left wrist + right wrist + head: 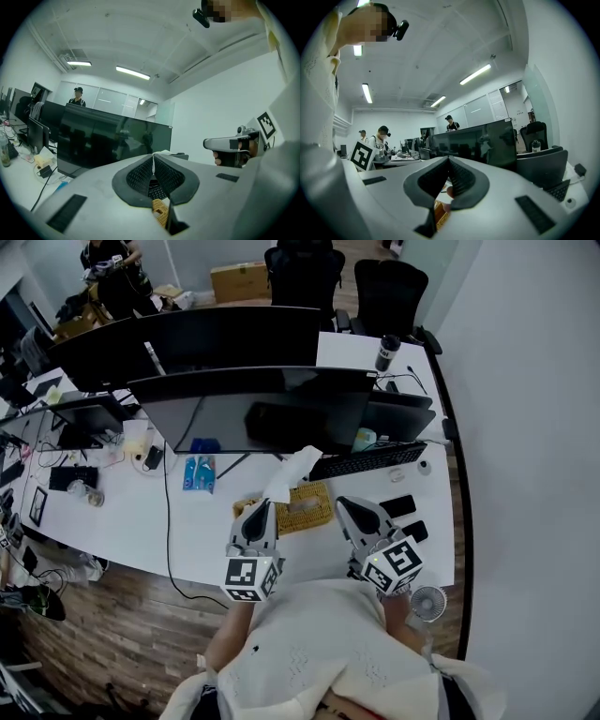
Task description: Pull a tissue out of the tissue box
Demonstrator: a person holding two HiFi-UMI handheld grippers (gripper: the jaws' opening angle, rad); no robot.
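Head view: L gripper [265, 506] pinches a crumpled white tissue [295, 468], its soft folds rising over the left end of the woven, straw-coloured tissue box [307, 509] on a smooth white desk [202, 521]. R gripper [343, 503] is just beside the box.

Left gripper view: ribbed dark pads [140, 174] are clamped on a thin tissue edge, w/ the box's weave below.

Right gripper view: the R jaws' tips are pressed together, w/ a box corner below.

Person: cream-white textured top [328, 643], short sleeves. Left gripper [266, 504] and right gripper [343, 503]: pale grey shells, black ribbed pads. On each gripper's end nearest the top, a white marker cube [251, 579] with black squares.
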